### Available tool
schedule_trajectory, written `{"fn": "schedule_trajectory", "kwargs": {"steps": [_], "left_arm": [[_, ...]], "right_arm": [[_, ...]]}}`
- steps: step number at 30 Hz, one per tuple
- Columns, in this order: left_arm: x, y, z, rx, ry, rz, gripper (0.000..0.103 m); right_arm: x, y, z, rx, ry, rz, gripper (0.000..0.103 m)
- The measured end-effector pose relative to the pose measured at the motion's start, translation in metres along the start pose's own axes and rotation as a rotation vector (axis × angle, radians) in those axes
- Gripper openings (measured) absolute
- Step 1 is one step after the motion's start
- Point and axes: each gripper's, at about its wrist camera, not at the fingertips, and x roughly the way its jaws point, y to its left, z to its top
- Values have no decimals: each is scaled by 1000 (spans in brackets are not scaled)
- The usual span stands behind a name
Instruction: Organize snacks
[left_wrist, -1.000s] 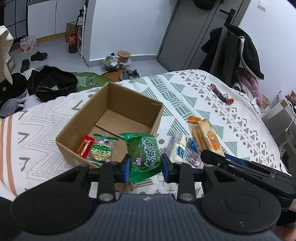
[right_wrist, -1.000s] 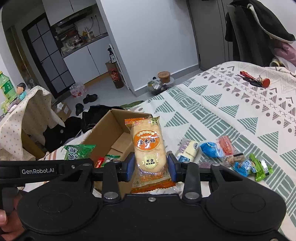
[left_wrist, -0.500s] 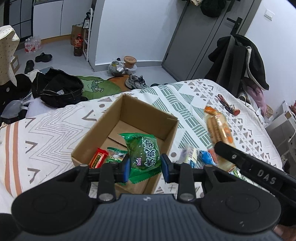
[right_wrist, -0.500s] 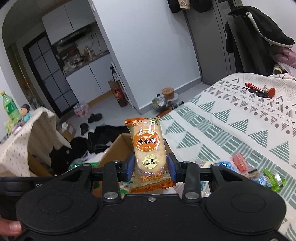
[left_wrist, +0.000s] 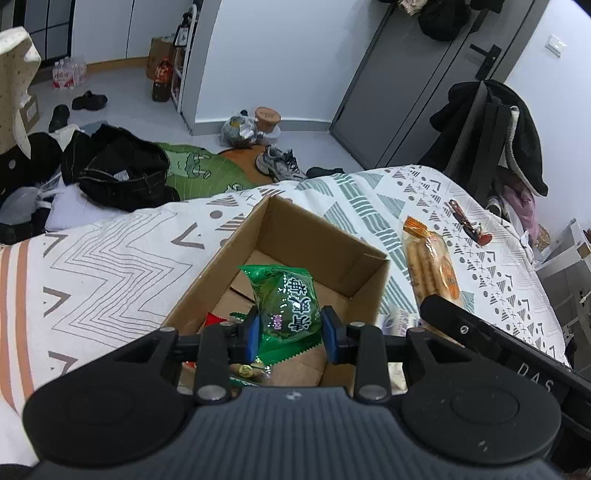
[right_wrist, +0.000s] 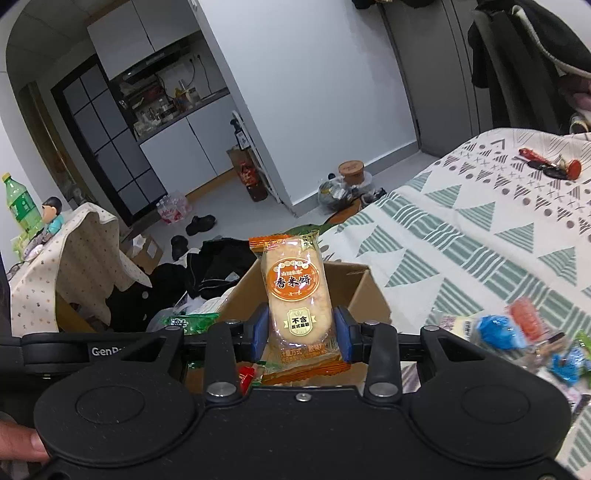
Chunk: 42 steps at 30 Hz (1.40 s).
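Note:
An open cardboard box (left_wrist: 314, 236) sits on the patterned bedspread. Over its near half my left gripper (left_wrist: 291, 328) is shut on a green snack packet (left_wrist: 284, 302). A few wrapped snacks lie on the box floor, mostly hidden behind the gripper. In the right wrist view my right gripper (right_wrist: 301, 332) is shut on an orange rice-cracker packet (right_wrist: 297, 295), held upright just before the box (right_wrist: 362, 291). The same cracker packet (left_wrist: 430, 266) shows in the left wrist view, to the right of the box. Loose candies (right_wrist: 517, 332) lie on the bed at the right.
The bedspread (left_wrist: 110, 251) stretches left of the box. Keys and small items (right_wrist: 550, 168) lie at the bed's far side. Black clothes (left_wrist: 122, 170), shoes and bags litter the floor beyond. A chair draped with coats (left_wrist: 491, 125) stands at the right.
Both grippers have moved toward the box with their packets still held. The green packet now hangs over the box's inside; the cracker packet has come up beside the box's right wall.

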Motion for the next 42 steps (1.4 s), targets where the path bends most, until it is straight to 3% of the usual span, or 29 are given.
{"fn": "schedule_trajectory", "kwargs": {"steps": [15, 19, 22, 28, 30, 42], "left_arm": [[33, 37, 16, -84, 30, -5, 36], [36, 40, 17, -84, 44, -5, 36], [37, 40, 16, -85, 57, 1, 38], [32, 35, 12, -64, 82, 2, 56], [27, 31, 11, -58, 78, 8, 69], [3, 4, -1, -11, 53, 26, 85]], "right_arm": [[31, 2, -5, 22, 76, -21, 37], [32, 8, -5, -7, 91, -4, 49], [28, 6, -4, 6, 102, -18, 50], [11, -6, -3, 42, 108, -56, 50], [2, -10, -1, 47, 108, -68, 50], [-38, -31, 0, 66, 115, -117, 65]]}}
